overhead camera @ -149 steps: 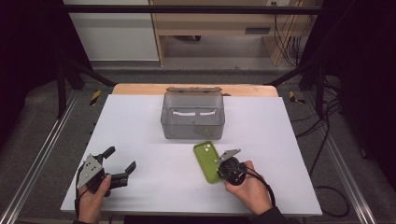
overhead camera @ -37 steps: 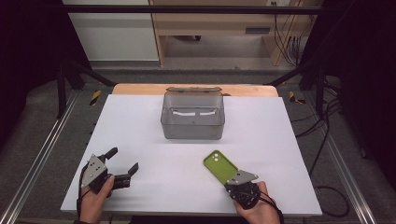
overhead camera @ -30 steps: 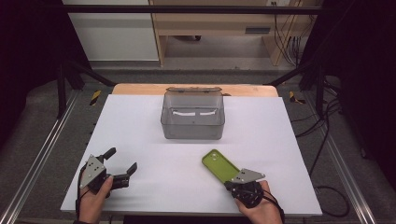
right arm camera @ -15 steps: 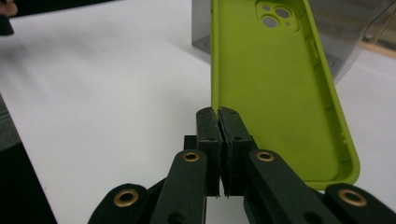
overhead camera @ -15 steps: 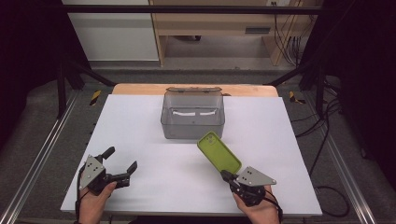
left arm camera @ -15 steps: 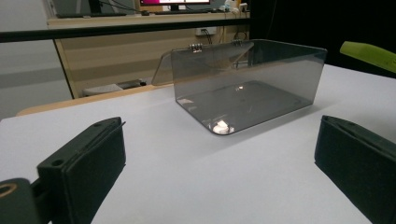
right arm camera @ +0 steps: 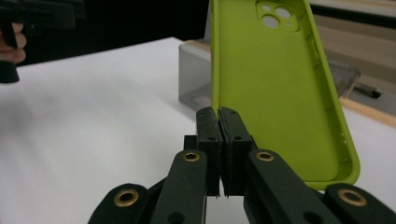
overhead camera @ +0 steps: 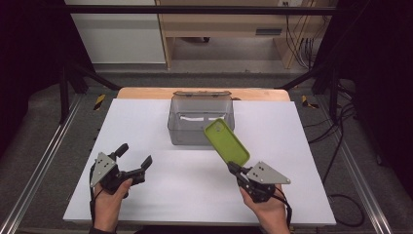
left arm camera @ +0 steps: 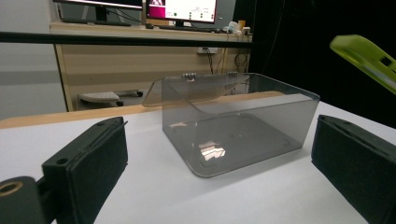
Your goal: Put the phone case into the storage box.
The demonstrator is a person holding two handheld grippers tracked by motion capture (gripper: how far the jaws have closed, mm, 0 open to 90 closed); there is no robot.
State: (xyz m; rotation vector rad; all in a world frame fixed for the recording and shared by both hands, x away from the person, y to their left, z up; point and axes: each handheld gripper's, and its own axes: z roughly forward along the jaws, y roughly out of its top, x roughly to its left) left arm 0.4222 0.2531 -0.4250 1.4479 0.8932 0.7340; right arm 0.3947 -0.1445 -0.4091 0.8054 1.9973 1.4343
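Note:
A lime-green phone case point(overhead camera: 226, 140) hangs tilted above the white table, its camera-hole end raised toward the clear grey box point(overhead camera: 200, 121). My right gripper point(overhead camera: 233, 168) is shut on the case's lower edge. In the right gripper view the two jaws meet on the rim of the phone case point(right arm camera: 275, 88), whose hollow inside faces the camera. My left gripper point(overhead camera: 134, 157) rests near the table's front left, open, with nothing between its pads point(left arm camera: 88, 163). From the left gripper view the box point(left arm camera: 233, 121) stands straight ahead and an end of the case point(left arm camera: 366, 58) floats at upper right.
The box has a hinged lid point(overhead camera: 200, 92) folded back behind it and holds nothing that I can make out. A wooden strip point(overhead camera: 146, 92) runs along the white table's point(overhead camera: 185, 190) far edge. Metal rails point(overhead camera: 39, 165) flank both sides.
The right gripper has lifted the phone case off the table and swung its free end up and toward the box. The left gripper has risen slightly and shifted.

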